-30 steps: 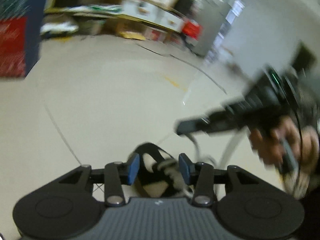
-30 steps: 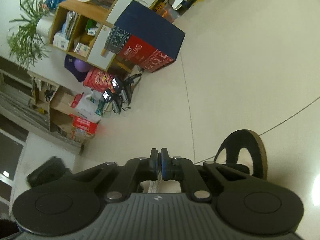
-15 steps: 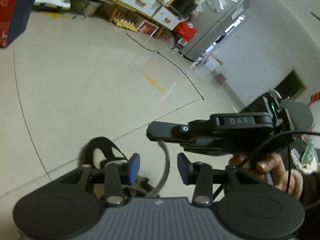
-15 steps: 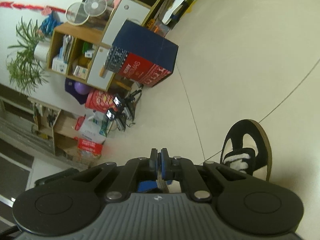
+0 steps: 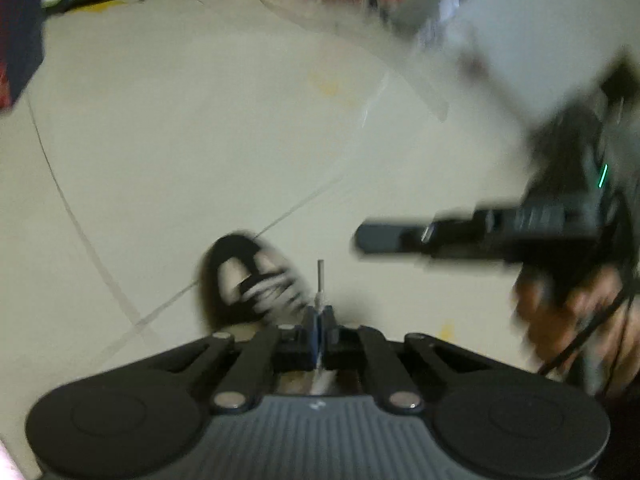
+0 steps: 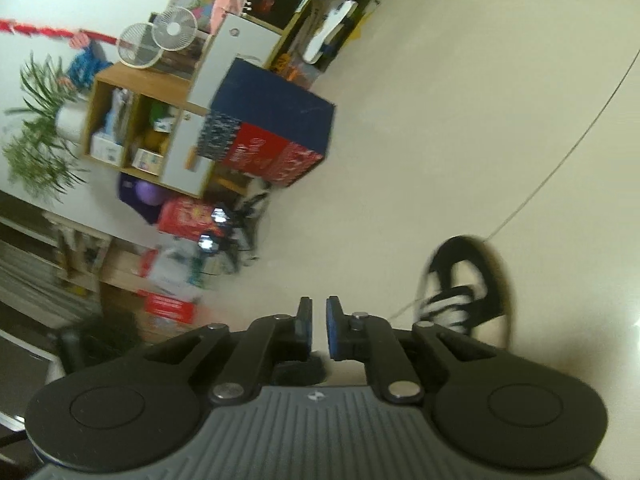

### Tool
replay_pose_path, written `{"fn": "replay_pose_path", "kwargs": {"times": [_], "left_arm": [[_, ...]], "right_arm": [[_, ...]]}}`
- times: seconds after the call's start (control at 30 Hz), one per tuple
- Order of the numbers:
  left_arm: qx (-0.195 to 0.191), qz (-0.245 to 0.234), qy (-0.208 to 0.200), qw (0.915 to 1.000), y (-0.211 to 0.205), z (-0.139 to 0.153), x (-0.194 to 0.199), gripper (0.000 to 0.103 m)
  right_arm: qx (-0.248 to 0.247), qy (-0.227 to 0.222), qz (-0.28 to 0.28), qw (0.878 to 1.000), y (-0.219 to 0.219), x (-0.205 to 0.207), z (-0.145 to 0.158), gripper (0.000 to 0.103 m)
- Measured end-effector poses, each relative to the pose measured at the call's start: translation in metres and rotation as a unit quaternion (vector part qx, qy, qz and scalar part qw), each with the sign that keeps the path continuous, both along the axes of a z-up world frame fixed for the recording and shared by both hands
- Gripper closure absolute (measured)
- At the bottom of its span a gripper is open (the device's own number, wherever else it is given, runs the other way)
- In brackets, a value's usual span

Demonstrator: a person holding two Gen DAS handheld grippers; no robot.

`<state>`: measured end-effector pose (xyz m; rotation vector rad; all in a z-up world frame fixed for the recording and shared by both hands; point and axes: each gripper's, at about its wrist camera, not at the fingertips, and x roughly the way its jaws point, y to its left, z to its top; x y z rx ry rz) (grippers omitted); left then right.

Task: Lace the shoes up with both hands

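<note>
The left gripper point(image 5: 319, 330) has its blue pads pressed together on a white shoelace point(image 5: 319, 302); the lace's stiff tip point(image 5: 320, 274) stands upright above the pinch, and a short length of lace shows below the pads. The shoe point(image 5: 250, 282), black and white with white lacing across the tongue, lies on the pale floor point(image 5: 180, 140) just beyond and to the left of this gripper's fingertips; the view is motion-blurred, so its eyelets cannot be made out. In the same view the right gripper point(image 5: 362, 238) reaches in from the right edge, level and well above the floor, carried by the person's right hand point(image 5: 576, 312); a dark cable runs past that hand. From the right wrist view, the right gripper point(image 6: 319, 326) has its jaws parted by a narrow gap and opening, with nothing between the pads point(image 6: 334, 328). The shoe point(image 6: 466, 294) appears there at lower right, resting on the floor point(image 6: 440, 120) beside a thin floor seam, apart from the right fingertips. A navy and red box point(image 6: 266, 132) stands on the floor before a wooden shelf unit point(image 6: 132, 120), with two small fans point(image 6: 158, 40) on top and a potted plant point(image 6: 40, 132) alongside.
</note>
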<state>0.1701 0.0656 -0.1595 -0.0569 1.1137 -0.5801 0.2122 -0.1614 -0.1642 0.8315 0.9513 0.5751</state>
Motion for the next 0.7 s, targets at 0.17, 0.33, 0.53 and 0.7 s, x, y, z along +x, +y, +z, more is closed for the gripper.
{"fn": "replay_pose_path", "kwargs": {"times": [0.17,0.33,0.53,0.7], "left_arm": [[0.172,-0.119,-0.023,0.9775,-0.015,0.030,-0.001,0.102],[0.291,-0.218,-0.043,0.9305,-0.027,0.061,-0.003,0.102],[0.402,-0.318,-0.071,0.8555,-0.041,0.085,-0.004,0.102],[0.435,-0.346,-0.090,0.8264,-0.051,0.108,-0.005,0.102]], "right_arm": [[-0.045,-0.002,0.001,0.999,-0.009,-0.009,-0.003,0.068],[-0.066,-0.002,0.010,0.998,-0.013,-0.019,-0.005,0.068],[-0.117,-0.021,0.037,0.992,-0.009,-0.031,0.001,0.068],[-0.119,-0.018,0.041,0.992,-0.011,-0.039,0.000,0.068]]}}
